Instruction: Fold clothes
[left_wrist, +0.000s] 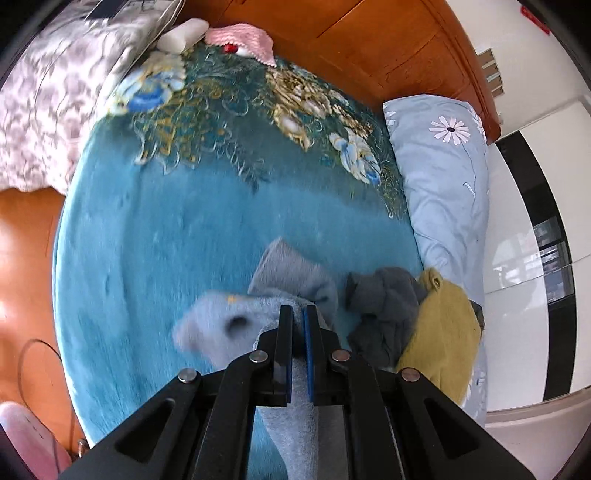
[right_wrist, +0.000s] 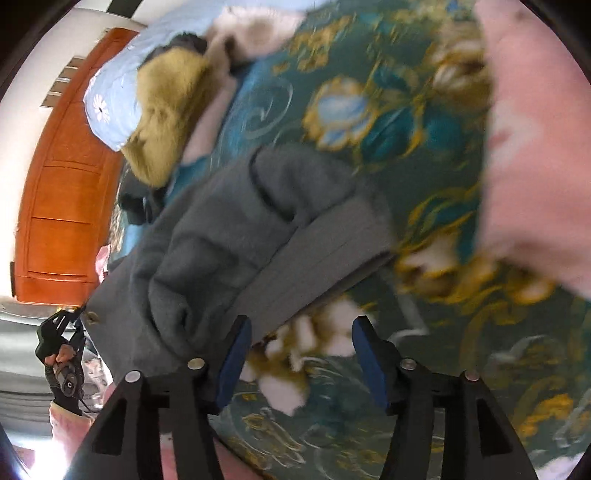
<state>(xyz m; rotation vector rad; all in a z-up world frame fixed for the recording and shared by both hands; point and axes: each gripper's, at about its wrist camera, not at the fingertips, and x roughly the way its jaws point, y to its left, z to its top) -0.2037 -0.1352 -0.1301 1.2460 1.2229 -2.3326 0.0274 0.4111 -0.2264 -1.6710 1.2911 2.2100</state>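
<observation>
Clothes (left_wrist: 413, 317) heaped, seemingly, on teal blanket (left_wrist: 155, 240)

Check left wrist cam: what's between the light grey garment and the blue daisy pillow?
In the left wrist view, a crumpled dark grey garment and a mustard-yellow garment lie between the light grey garment and the pillow.

- Your left tool (left_wrist: 297, 314): black angular arms, silver round rivets, blue pads.
- Your right tool (right_wrist: 301, 328): same black frame, silver rivets, blue pads.
</observation>
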